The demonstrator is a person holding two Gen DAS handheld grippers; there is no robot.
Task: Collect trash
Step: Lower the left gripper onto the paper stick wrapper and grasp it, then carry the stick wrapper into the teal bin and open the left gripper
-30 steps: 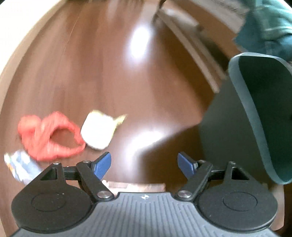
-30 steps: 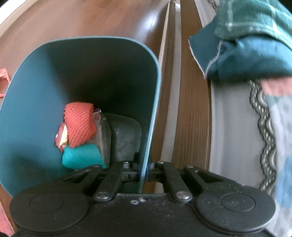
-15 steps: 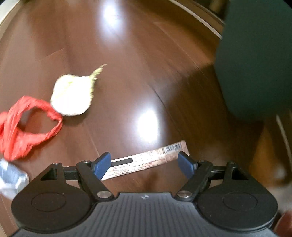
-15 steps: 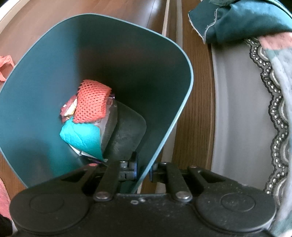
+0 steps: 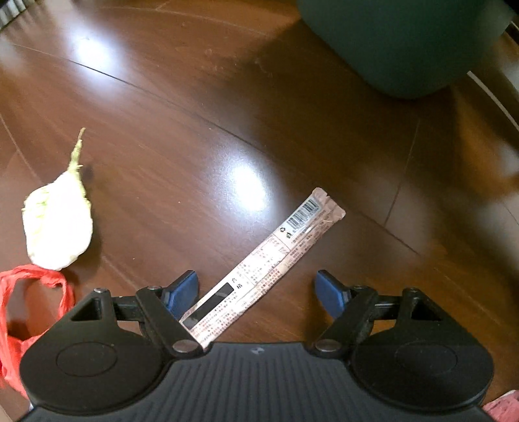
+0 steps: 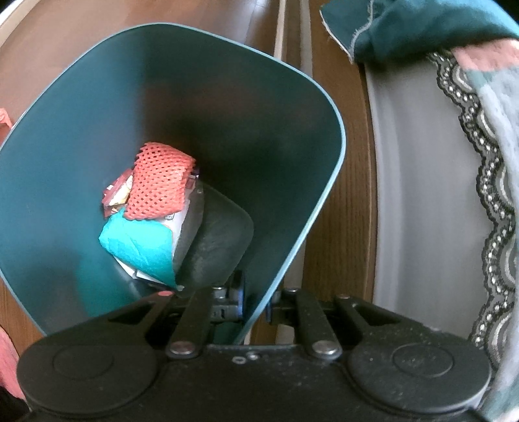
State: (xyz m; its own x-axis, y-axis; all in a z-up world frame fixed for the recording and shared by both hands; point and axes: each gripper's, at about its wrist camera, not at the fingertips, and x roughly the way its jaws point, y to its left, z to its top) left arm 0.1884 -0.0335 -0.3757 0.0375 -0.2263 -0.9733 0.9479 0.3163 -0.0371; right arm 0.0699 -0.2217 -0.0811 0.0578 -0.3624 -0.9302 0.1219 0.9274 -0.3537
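Note:
A long pinkish-brown snack wrapper lies slantwise on the dark wooden floor. My left gripper hangs open just above it, and the wrapper's lower end runs between the blue fingertips. To the left lie a pale crumpled leaf-like scrap and a red plastic bag. My right gripper is shut on the near rim of the teal bin. Inside the bin are an orange foam net and teal paper. The bin also shows at the left wrist view's top right.
A wooden rail and a grey panel run beside the bin on the right. Teal cloth and a lace-edged blanket hang over them. Something pink sits at the floor's lower right corner.
The left gripper has dropped toward the floor and rolled, bringing the wrapper between its open fingers. The right gripper keeps its hold on the bin's rim; the bin has tilted slightly.

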